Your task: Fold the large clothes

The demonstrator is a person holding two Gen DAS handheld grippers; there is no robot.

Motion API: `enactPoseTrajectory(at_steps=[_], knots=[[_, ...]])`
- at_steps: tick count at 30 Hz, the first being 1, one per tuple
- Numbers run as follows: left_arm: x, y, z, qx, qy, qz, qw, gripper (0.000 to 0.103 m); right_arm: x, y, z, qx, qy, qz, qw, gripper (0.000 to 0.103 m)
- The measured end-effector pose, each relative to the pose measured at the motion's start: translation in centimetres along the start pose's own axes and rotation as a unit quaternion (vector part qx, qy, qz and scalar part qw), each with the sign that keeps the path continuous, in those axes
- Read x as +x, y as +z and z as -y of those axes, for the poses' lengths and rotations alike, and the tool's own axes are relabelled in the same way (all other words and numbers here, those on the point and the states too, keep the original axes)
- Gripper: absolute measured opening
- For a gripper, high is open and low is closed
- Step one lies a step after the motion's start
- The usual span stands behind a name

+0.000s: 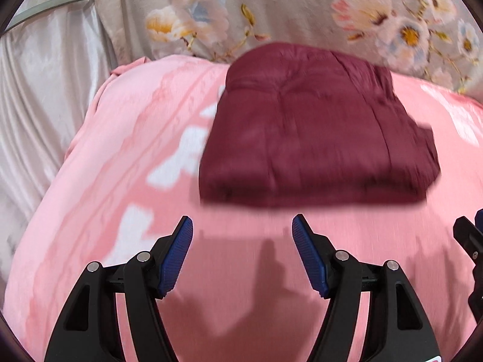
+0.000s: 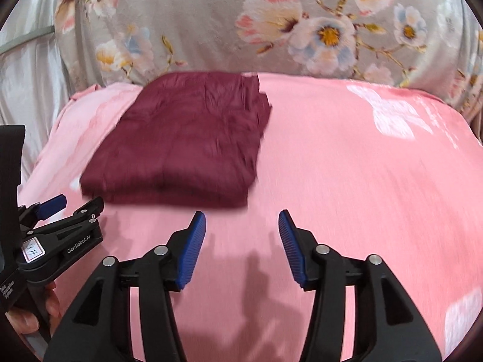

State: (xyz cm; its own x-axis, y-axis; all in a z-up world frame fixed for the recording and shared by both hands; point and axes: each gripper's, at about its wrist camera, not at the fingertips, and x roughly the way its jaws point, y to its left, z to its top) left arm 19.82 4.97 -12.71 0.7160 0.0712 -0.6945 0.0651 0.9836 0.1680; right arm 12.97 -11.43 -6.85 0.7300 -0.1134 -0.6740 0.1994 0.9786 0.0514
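Observation:
A dark maroon garment (image 1: 317, 132) lies folded into a thick rectangle on the pink bed sheet (image 1: 120, 181). In the right wrist view the garment (image 2: 184, 141) sits left of centre. My left gripper (image 1: 242, 226) is open and empty, a little in front of the garment's near edge. My right gripper (image 2: 242, 220) is open and empty, in front of the garment's near right corner. The left gripper also shows at the left edge of the right wrist view (image 2: 63, 208). Part of the right gripper shows at the right edge of the left wrist view (image 1: 471, 235).
A grey floral blanket or pillow (image 2: 271, 30) rises behind the pink sheet (image 2: 362, 166). Shiny grey-white fabric (image 1: 39, 90) hangs at the left beyond the bed's edge.

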Motion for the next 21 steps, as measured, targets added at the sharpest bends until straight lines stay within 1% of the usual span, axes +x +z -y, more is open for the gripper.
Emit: enactPoseTrajectory(at_steps=[2, 4, 6, 8, 12, 17, 21], knots=[[-0.6, -1.5, 0.2, -0.001, -0.006, -0.008, 0.9999, 0.067, -0.3, -1.6, -0.3, 0.002, 0.001, -0.011, 1.000, 0.055], [-1.1, -2.3, 0.4, -0.004, -0.006, -0.011, 0.9999, 0.067, -0.9, -2.2, -0.7, -0.001, -0.003, -0.012, 1.000, 0.059], [-1.6, -3.0, 0.4, -0.009, -0.003, -0.009, 0.9999, 0.067, -1.8, -2.5, -1.1, -0.005, -0.011, 0.006, 1.000, 0.072], [-1.8, -3.5, 0.6, -0.011, -0.002, -0.010, 0.9999, 0.067, -2.1, -2.9, -1.5, -0.011, -0.016, 0.013, 1.000, 0.078], [-1.6, -3.8, 0.6, -0.014, 0.005, -0.011, 0.9998, 0.067, -1.9, -3.1, -1.9, -0.021, -0.023, 0.010, 0.999, 0.078], [-1.6, -4.0, 0.2, -0.026, 0.008, -0.007, 0.9996, 0.067, -1.3, -3.1, -1.4, -0.011, -0.026, -0.002, 1.000, 0.078], [-1.3, -4.1, 0.5, -0.020, 0.017, -0.011, 0.9996, 0.067, -1.0, -3.3, -1.4, -0.006, -0.026, -0.010, 1.000, 0.078]])
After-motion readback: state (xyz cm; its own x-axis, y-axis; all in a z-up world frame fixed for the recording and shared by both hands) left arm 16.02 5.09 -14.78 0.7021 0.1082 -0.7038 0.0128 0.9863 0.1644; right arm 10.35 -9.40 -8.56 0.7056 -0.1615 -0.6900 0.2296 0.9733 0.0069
